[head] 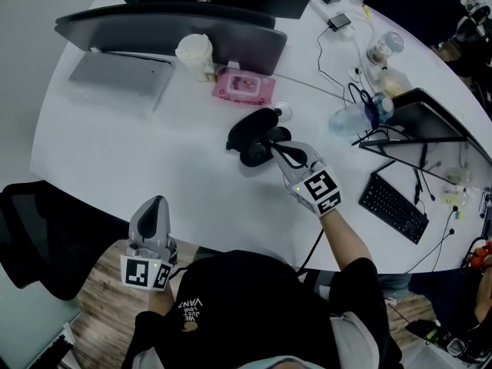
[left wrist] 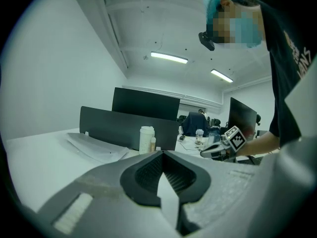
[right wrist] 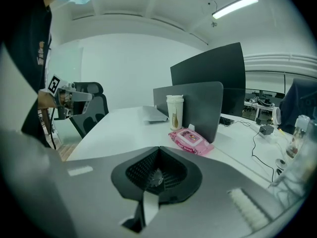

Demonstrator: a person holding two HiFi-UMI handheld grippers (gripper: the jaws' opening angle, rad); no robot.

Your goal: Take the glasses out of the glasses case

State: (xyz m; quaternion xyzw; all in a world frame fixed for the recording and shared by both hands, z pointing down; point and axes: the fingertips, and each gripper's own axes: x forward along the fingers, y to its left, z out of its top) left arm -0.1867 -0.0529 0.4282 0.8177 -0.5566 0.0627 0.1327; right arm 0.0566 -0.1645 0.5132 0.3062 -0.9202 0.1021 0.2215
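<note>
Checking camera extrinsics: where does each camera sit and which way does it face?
Head view: on the person's head, steeply down at the white table; left gripper, right gripper, forearm, shirt show.
Left gripper view: at the table edge, looking across toward the cup; its shut jaws and the person's torso show.
Right gripper view: over the table, facing the pink wipes pack; its jaws, shut on the glasses, show.
Shared: all see the cup; each gripper view sees the other gripper.
</note>
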